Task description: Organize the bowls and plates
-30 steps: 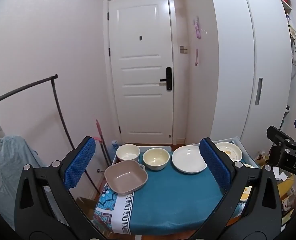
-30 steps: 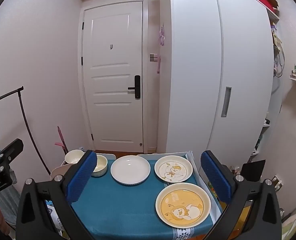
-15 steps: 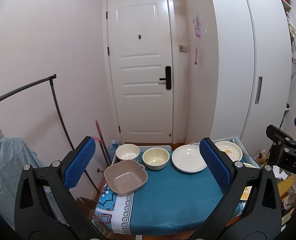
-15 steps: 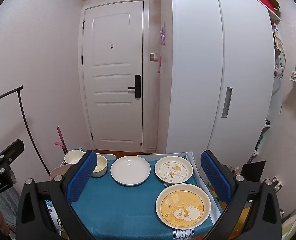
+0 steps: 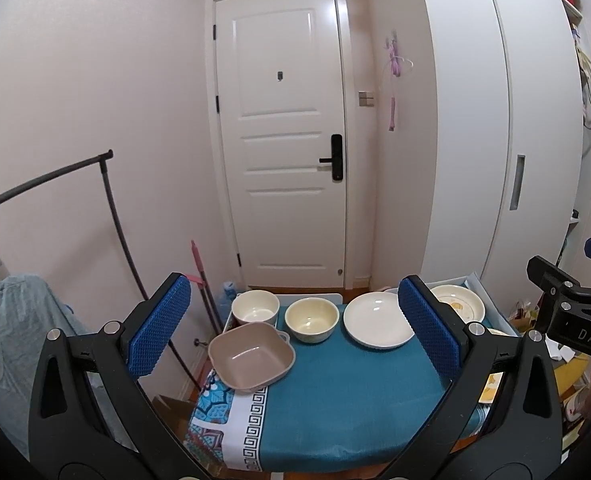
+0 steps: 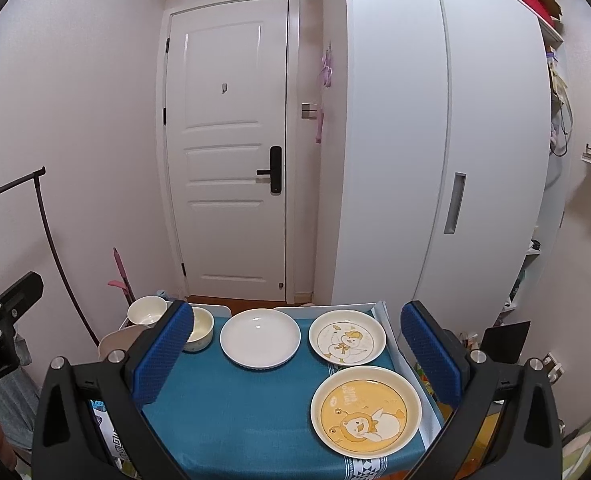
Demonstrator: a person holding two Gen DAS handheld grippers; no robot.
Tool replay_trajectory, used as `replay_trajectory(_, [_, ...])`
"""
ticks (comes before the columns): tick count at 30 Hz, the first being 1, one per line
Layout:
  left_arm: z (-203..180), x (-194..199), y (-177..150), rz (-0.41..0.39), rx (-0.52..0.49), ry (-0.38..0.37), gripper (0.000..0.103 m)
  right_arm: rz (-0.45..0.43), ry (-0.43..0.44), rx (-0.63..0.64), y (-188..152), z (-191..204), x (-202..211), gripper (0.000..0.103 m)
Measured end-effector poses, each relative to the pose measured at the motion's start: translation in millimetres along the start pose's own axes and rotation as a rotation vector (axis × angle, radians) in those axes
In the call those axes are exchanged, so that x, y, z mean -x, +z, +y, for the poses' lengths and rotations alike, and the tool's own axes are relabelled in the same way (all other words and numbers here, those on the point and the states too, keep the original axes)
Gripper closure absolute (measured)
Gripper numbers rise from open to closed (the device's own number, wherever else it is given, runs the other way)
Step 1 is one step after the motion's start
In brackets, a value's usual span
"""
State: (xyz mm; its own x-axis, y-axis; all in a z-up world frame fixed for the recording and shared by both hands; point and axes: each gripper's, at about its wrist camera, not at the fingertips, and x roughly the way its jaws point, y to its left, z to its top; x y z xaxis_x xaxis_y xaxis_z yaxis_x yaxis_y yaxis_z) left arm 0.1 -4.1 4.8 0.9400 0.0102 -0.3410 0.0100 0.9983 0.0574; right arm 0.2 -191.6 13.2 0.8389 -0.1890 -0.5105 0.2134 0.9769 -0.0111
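A small table with a teal cloth (image 5: 355, 392) holds the dishes. In the left wrist view a tan square bowl (image 5: 251, 356) sits at the near left, with a white bowl (image 5: 255, 307), a cream bowl (image 5: 312, 318) and a plain white plate (image 5: 377, 325) behind it. In the right wrist view the white plate (image 6: 260, 337), a cartoon plate (image 6: 347, 342) and a yellow cartoon plate (image 6: 366, 408) lie on the cloth. My left gripper (image 5: 295, 328) and right gripper (image 6: 295, 352) are both open and empty, held above the table's near edge.
A white door (image 5: 283, 152) and a white wardrobe (image 6: 435, 140) stand behind the table. A black clothes rail (image 5: 111, 216) leans at the left. A pink-handled tool (image 5: 199, 272) stands by the table's far left corner. Clutter lies on the floor at the right.
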Motion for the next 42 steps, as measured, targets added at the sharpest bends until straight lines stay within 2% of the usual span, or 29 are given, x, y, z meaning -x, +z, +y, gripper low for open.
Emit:
replay_trajectory(24, [-4,-12,6,0.009,0.006,-0.017,0.000,0.005,0.004,-0.001,1,-1,-14,0.000])
replay_trajectory(42, [-3,-7,3,-0.005,0.009,-0.023,0.000,-0.006,0.001,-0.008,2,-1,-6,0.000])
